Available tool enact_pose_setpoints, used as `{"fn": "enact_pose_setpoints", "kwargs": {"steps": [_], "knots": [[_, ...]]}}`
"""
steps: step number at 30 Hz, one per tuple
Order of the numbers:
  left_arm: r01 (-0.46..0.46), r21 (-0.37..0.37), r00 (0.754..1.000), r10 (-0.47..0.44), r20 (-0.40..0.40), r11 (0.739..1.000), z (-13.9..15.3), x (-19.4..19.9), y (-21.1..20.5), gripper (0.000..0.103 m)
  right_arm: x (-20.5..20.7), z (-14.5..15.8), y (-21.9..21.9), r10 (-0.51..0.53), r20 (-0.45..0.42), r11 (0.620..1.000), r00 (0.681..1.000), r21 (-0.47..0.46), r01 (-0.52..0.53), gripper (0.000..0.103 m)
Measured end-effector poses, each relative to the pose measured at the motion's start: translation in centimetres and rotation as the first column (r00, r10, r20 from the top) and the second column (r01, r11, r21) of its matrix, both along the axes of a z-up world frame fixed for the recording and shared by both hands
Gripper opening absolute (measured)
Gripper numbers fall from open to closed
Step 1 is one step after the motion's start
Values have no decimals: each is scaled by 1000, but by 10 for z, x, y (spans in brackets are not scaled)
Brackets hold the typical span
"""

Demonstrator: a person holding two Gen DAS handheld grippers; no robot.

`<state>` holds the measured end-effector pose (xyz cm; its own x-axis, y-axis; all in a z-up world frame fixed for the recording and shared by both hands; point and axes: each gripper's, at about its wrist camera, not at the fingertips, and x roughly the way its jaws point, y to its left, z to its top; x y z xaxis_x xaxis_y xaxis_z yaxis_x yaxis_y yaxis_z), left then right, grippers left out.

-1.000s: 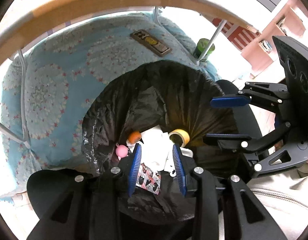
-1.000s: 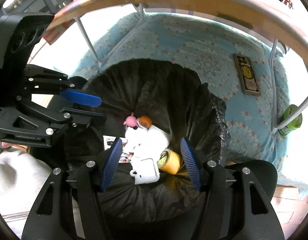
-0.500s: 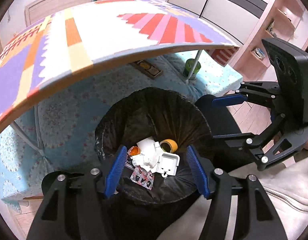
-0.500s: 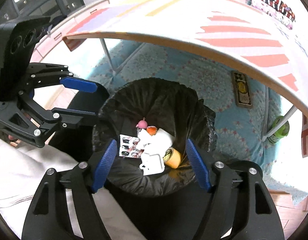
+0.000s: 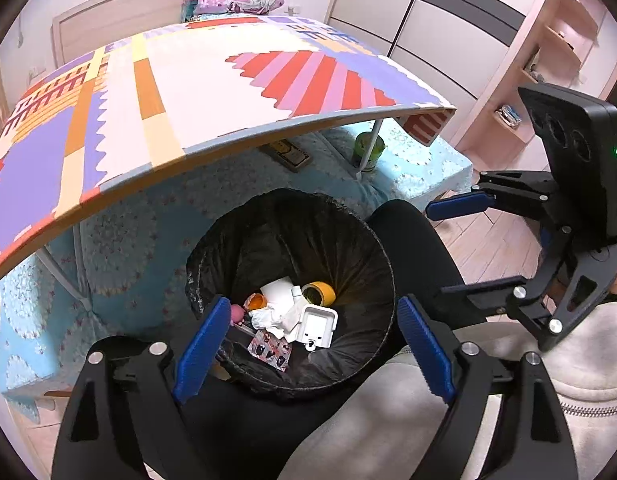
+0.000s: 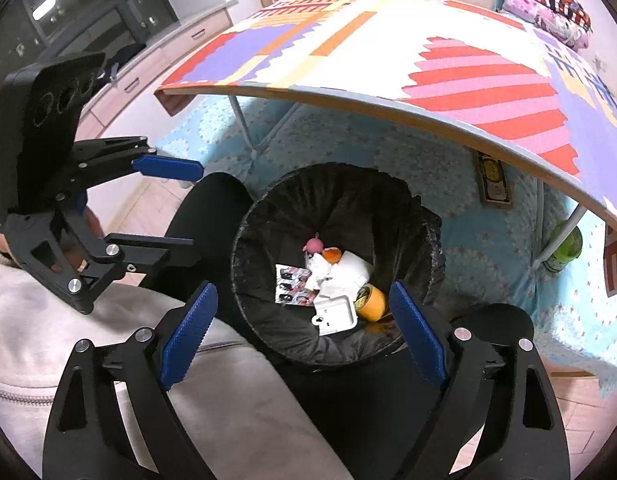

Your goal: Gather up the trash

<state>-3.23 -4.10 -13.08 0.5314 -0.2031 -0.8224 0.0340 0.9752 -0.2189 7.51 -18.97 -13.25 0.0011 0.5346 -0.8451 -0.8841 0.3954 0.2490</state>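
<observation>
A bin lined with a black bag [image 5: 348,240] stands on the floor below both grippers. In it lie a white plastic tray [image 5: 318,322], a yellow tape roll [image 5: 319,294], crumpled white paper [image 5: 278,312], an orange piece [image 5: 255,302], a pink ball [image 5: 237,314] and a printed wrapper [image 5: 270,354]. My left gripper [image 5: 313,304] hangs above the bin, its jaws opening, with nothing held between them. My right gripper [image 6: 303,287] hovers over the same bin [image 6: 336,200], jaws also opening and holding nothing. Each gripper shows in the other's view, left [image 6: 194,206] and right [image 5: 464,246].
A low folding table with a colourful patterned top [image 5: 228,92] overhangs the far side of the bin. Under it lie a blue floral blanket [image 5: 120,248], a flat dark box [image 5: 286,154] and a green can [image 5: 366,148] by a table leg. A person's black-clad leg [image 5: 412,248] flanks the bin.
Both grippers have risen away from the bin and their jaws have spread wider. The bin looks smaller and the table top has come into view.
</observation>
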Motion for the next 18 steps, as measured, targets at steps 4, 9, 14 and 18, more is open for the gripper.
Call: {"fn": "enact_pose_setpoints", "kwargs": {"steps": [4, 9, 14, 18], "knots": [[-1, 11, 1000, 1, 2, 1000, 1, -1, -2, 86, -2, 4, -2, 1, 4, 1000, 1000, 5, -1, 88], [2, 13, 1000, -2, 5, 1000, 2, -2, -3, 86, -1, 4, -2, -1, 4, 1000, 1000, 4, 1, 88], [6, 15, 1000, -6, 8, 1000, 3, -3, -4, 86, -2, 5, -2, 2, 8, 1000, 1000, 1, -2, 88], [8, 18, 1000, -8, 11, 1000, 3, -3, -5, 86, -2, 5, -2, 6, 9, 1000, 1000, 0, -6, 88]]}}
